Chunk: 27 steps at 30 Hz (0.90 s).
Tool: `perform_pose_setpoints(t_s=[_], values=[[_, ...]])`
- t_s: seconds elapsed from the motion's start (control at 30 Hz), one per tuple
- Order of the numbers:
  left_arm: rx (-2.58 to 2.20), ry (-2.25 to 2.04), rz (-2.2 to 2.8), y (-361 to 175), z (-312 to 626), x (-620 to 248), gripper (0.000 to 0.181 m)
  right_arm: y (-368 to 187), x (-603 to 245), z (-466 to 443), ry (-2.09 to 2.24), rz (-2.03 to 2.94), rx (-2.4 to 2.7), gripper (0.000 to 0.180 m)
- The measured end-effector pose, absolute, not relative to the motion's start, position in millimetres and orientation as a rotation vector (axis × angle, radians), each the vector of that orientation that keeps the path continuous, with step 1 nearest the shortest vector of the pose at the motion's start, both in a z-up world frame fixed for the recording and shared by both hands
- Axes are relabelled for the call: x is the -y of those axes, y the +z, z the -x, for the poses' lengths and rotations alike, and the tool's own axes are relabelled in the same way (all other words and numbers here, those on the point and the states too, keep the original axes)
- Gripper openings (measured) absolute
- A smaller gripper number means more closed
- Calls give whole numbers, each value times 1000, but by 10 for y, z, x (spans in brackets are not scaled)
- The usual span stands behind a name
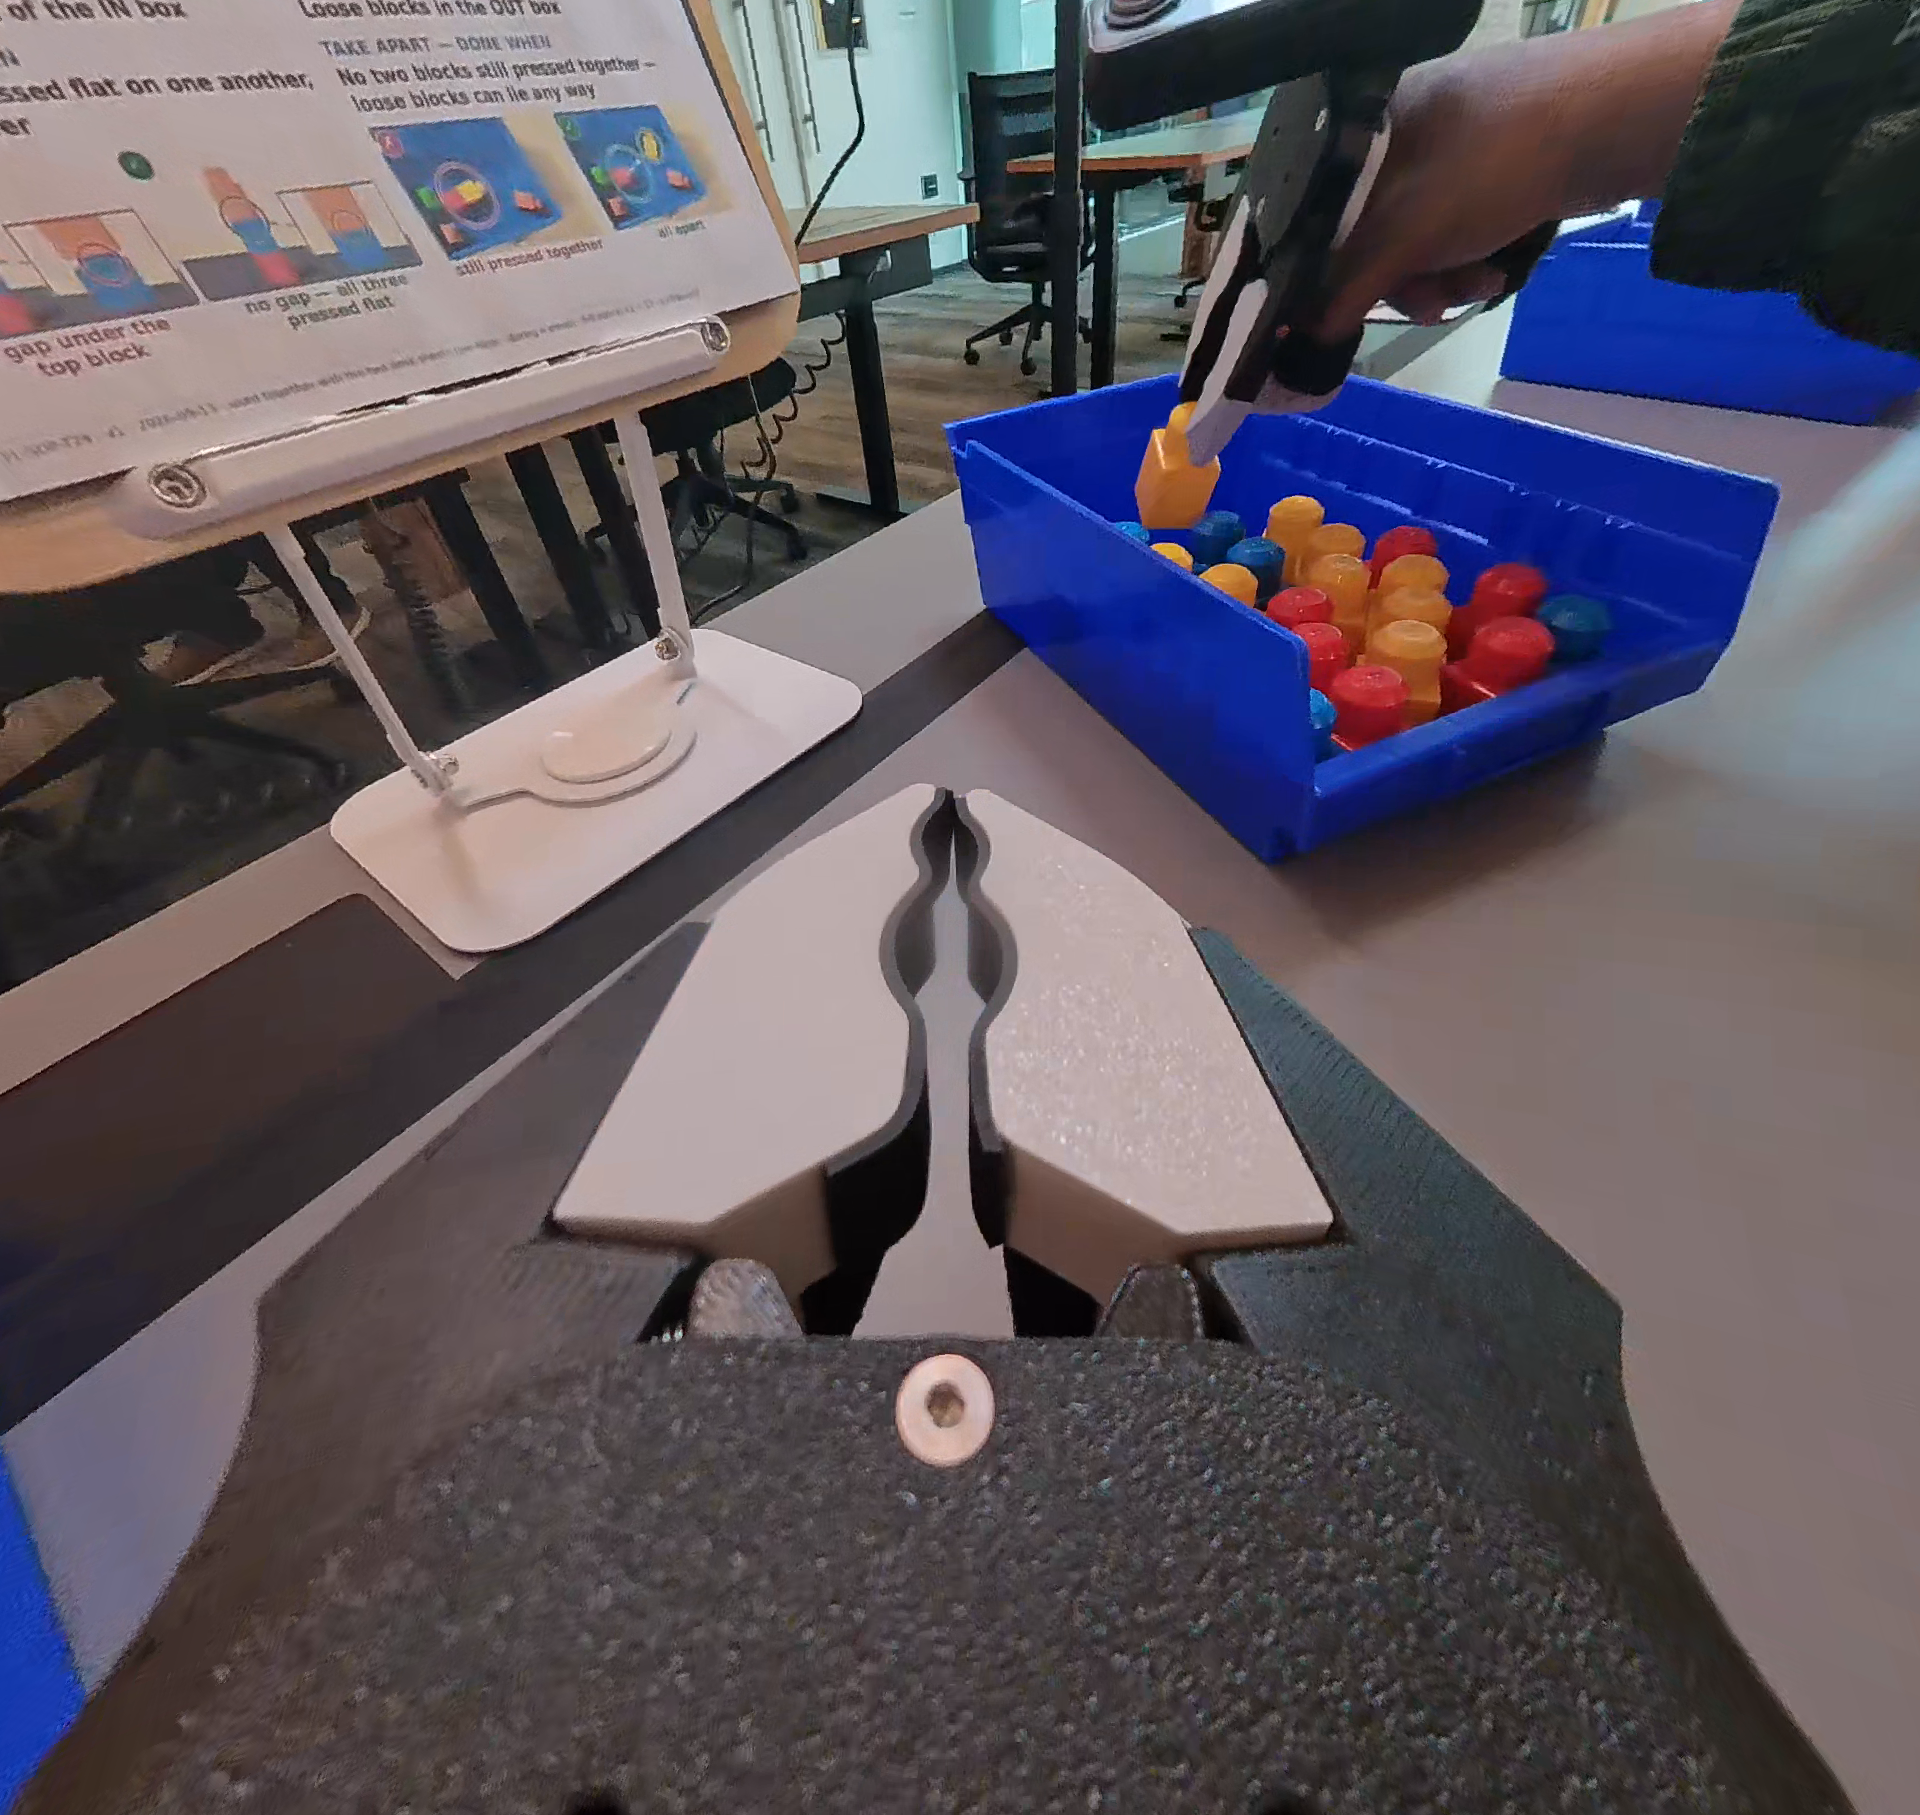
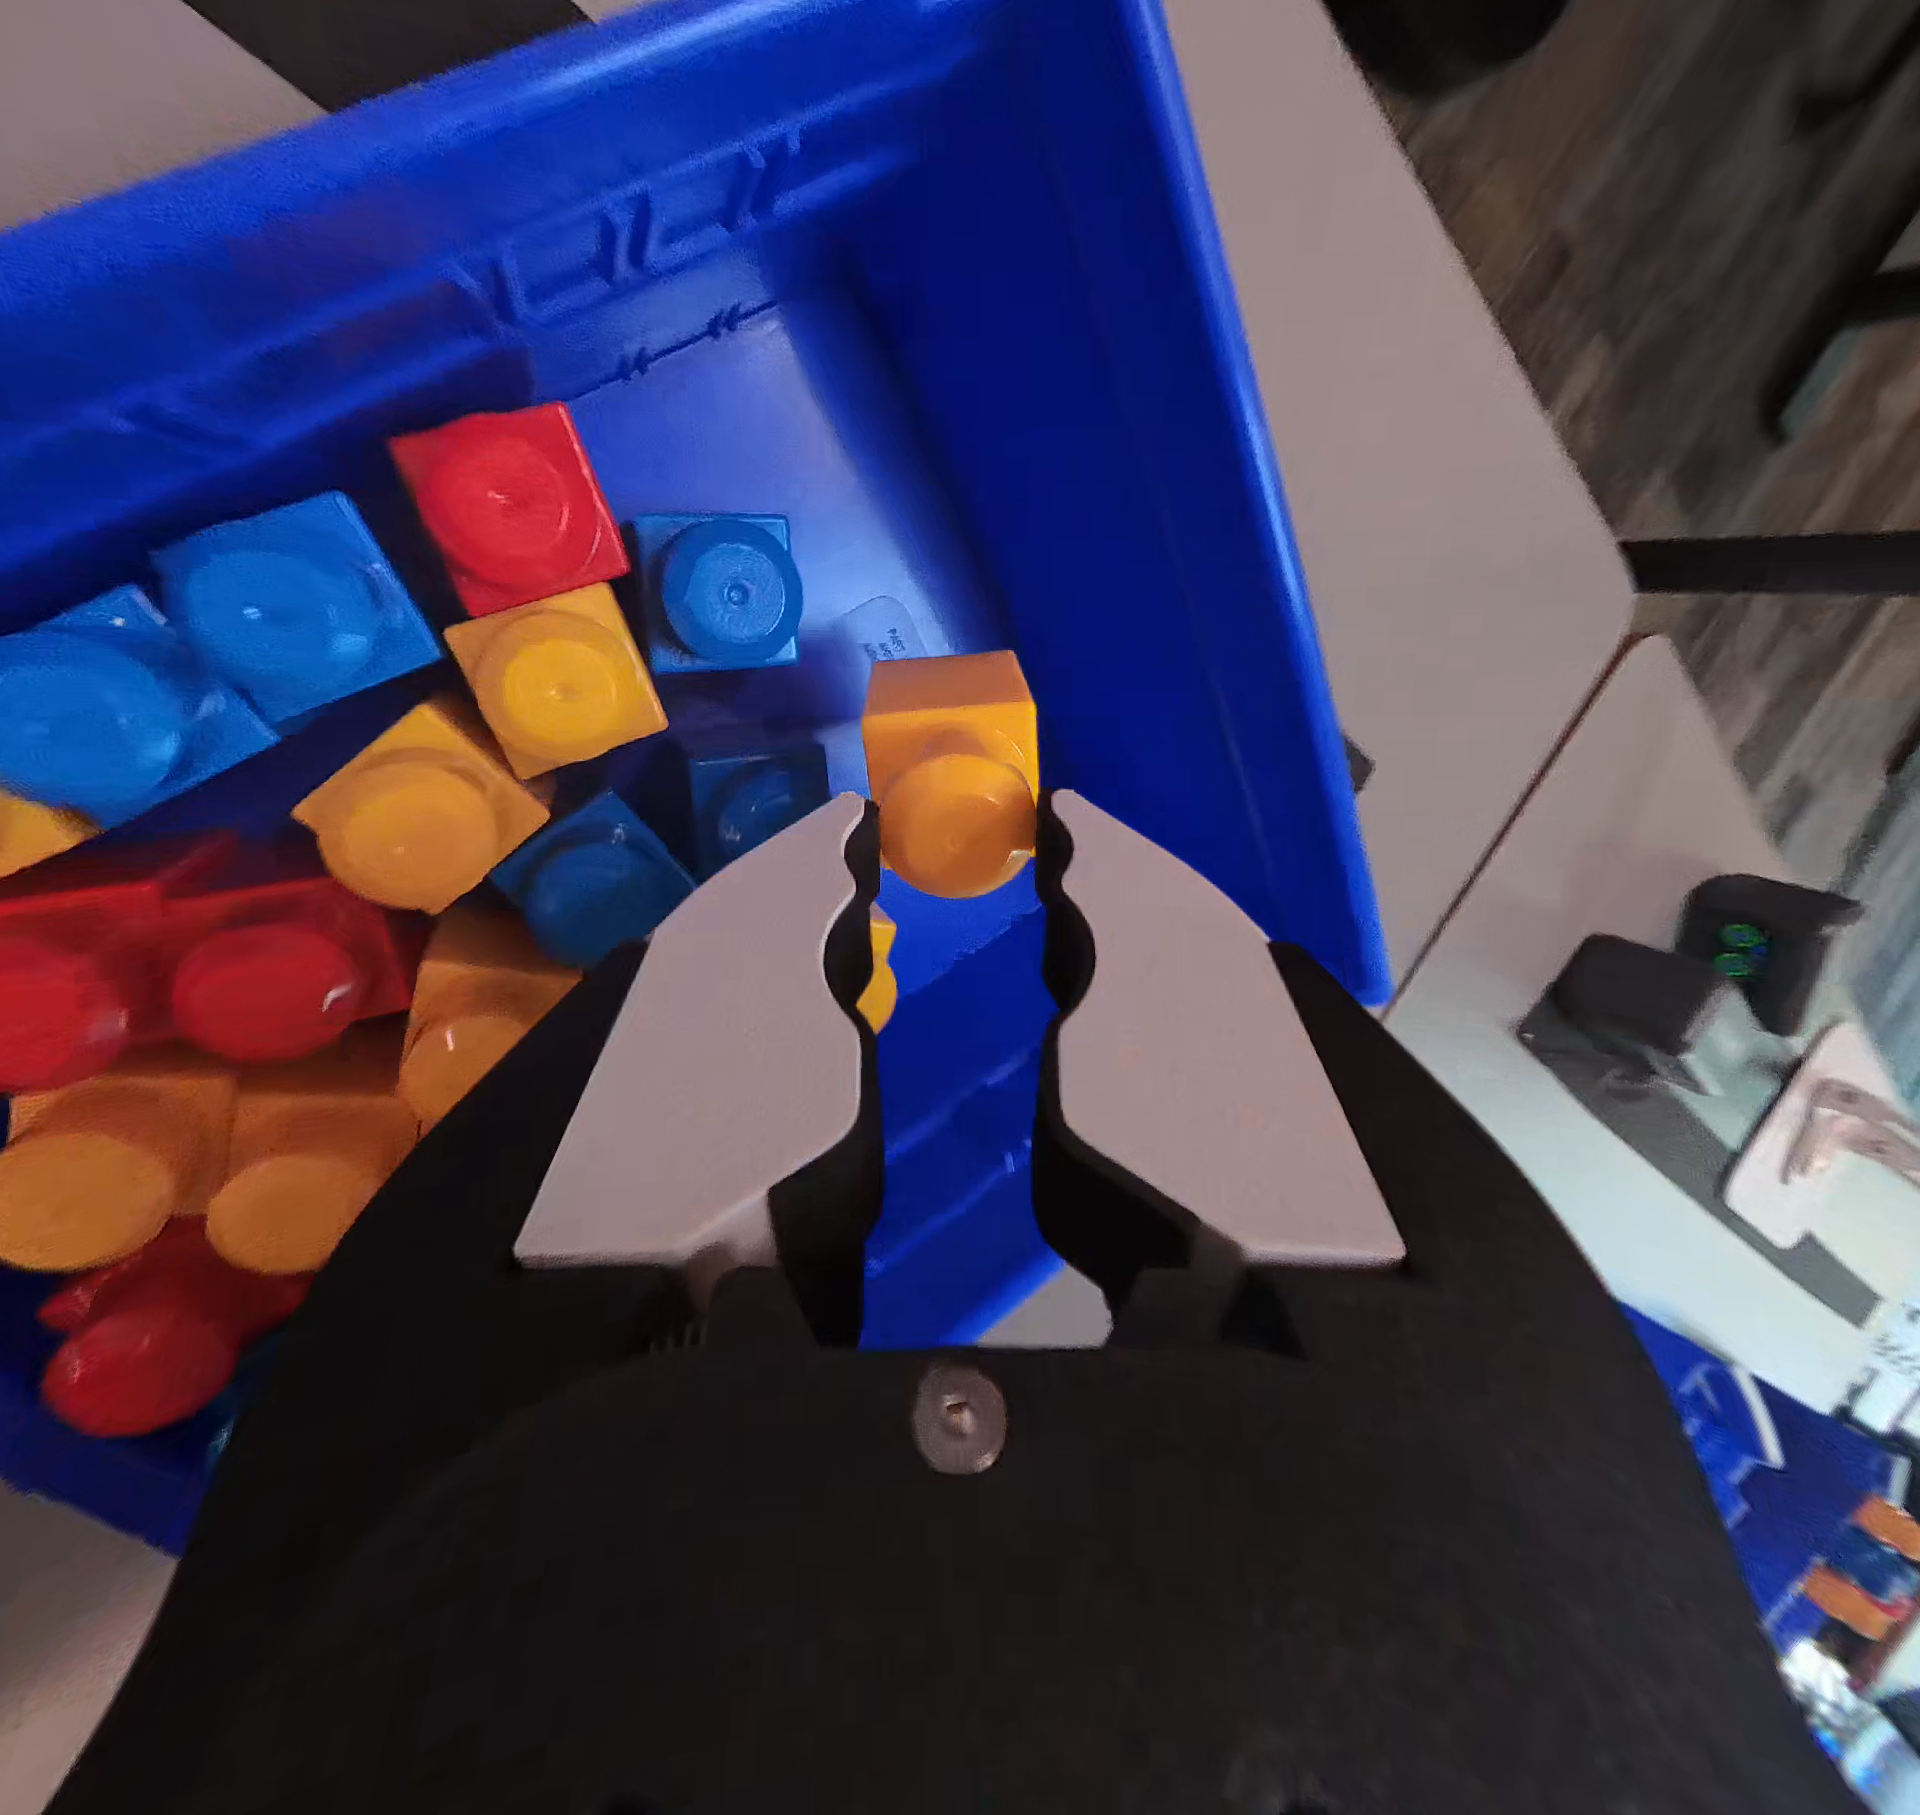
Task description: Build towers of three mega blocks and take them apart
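left gripper (image 1: 951,809) clenched, empty, over table's near edge | right gripper (image 2: 956,809) grasping orange block (image 2: 951,768) by its stud, above blue bin's (image 1: 1143,643) far-left corner | risk: shallow stud grip, block may pivot or drop

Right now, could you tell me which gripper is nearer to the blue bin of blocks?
The right. The right gripper is above the blue bin, gripping an orange block by its stud. The left gripper is shut and empty over the table, apart from the bin.
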<state>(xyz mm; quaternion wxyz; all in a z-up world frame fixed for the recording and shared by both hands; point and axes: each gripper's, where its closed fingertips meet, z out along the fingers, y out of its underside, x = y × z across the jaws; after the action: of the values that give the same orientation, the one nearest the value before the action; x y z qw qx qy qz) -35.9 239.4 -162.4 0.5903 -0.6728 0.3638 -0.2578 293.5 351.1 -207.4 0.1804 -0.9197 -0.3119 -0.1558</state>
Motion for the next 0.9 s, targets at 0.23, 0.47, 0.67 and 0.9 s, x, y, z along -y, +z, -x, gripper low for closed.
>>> perform_pose_setpoints(t_s=[0.23,0.47,0.67,0.9], values=[[-915,-559,1588,-1784,276,-2400,0,-2519,-3461,-2828,-176,2775,830,29],[-909,-551,1576,-1718,300,-2380,0,-2278,-3504,-2773,-114,2612,718,41],[-807,-517,1550,-1445,417,-2417,0,-1018,-3014,-1861,183,1963,522,41],[-594,-430,1482,-1015,839,-2490,0,-730,-1984,-1531,205,1642,307,32]])
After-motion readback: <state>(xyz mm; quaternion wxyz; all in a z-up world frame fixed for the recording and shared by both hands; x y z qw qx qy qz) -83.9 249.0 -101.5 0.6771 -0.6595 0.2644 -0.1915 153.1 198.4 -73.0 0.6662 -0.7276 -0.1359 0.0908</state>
